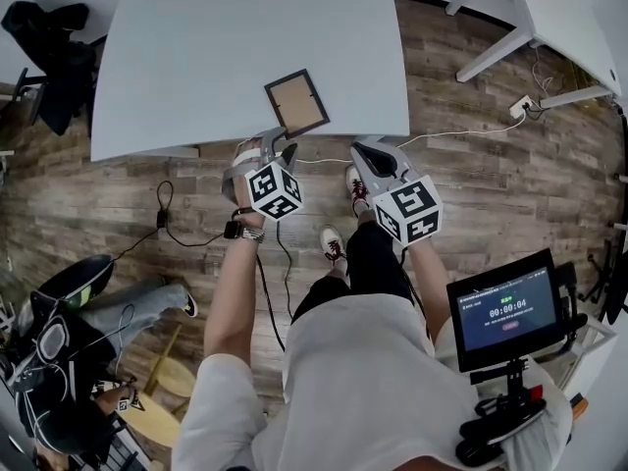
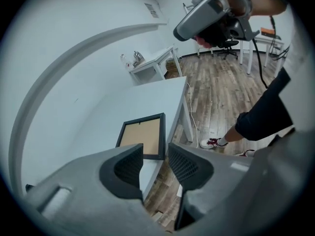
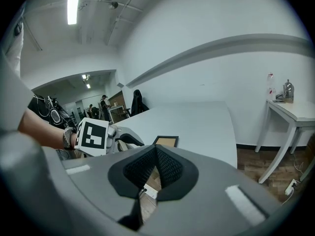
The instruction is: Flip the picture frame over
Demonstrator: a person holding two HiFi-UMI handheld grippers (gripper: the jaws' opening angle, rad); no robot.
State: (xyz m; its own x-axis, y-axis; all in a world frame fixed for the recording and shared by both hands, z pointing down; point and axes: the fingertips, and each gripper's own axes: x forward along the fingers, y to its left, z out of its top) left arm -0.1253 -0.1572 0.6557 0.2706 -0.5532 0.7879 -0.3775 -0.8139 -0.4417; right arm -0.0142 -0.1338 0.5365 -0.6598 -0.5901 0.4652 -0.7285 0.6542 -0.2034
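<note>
A black picture frame point(image 1: 296, 102) with a tan panel facing up lies flat on the white table point(image 1: 196, 47), close to its near edge. My left gripper point(image 1: 283, 149) hovers just short of that edge, below the frame. In the left gripper view the left gripper point(image 2: 155, 149) is open with nothing between its pads, and the frame point(image 2: 142, 136) lies straight beyond the gap. My right gripper point(image 1: 367, 151) hangs over the floor to the right of the frame. The right gripper view shows the right gripper point(image 3: 155, 147) with its tips touching, shut on nothing, and the frame point(image 3: 166, 141) small ahead.
A second white table point(image 1: 549, 18) stands at the far right, with a power strip point(image 1: 520, 106) and cables on the wooden floor. A dark chair point(image 1: 49, 47) stands at the far left. Another person point(image 1: 78, 312) sits low at the left. A screen point(image 1: 505, 312) hangs by my right side.
</note>
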